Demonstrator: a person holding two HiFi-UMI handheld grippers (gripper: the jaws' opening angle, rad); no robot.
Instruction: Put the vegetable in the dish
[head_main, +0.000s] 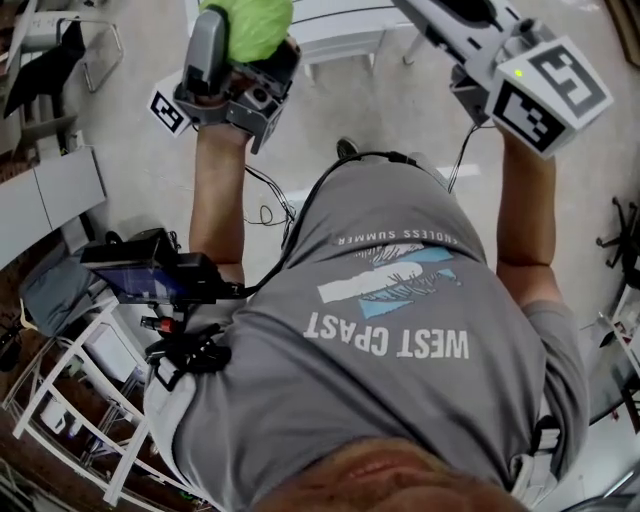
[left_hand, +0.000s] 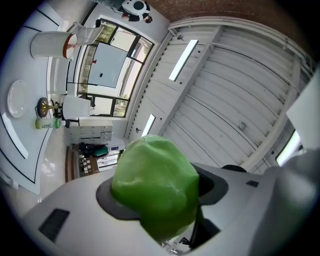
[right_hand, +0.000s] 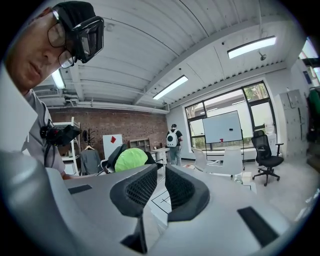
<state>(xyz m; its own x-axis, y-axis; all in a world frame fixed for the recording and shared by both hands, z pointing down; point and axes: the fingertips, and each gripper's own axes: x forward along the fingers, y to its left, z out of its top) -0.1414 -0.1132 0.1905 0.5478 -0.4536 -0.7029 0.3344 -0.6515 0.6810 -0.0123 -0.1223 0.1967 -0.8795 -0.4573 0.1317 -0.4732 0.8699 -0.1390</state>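
Nearest the head camera was the person's grey T-shirt (head_main: 380, 350). It filled the lower frame because the camera looked steeply down the body. Only floor showed beneath the hands, which suggested the person stood short of the work surface.

At about 11 o'clock in the head view the left gripper (head_main: 240, 50) was raised ahead of the chest. Its jaws were clamped on the green vegetable (head_main: 252, 22), a rounded, cabbage-like head. The left gripper view showed the dark pads pressed against both flanks of it, with ceiling panels beyond, so the tool was tilted upward. That looked like a carrying pose, with the load cradled rather than hanging.

At about 1 o'clock the right gripper (right_hand: 161, 176) was held roughly level alongside. Its pads stood a narrow slit apart with nothing between them, so it was probably idle and held clear.

Farther off, at 9 o'clock in the left gripper view, a white surface (left_hand: 30, 160) carried a round pale disc (left_hand: 17, 99). This could be the dish, though that could not be confirmed. The vegetable was well apart from it, so the placing was not yet done.
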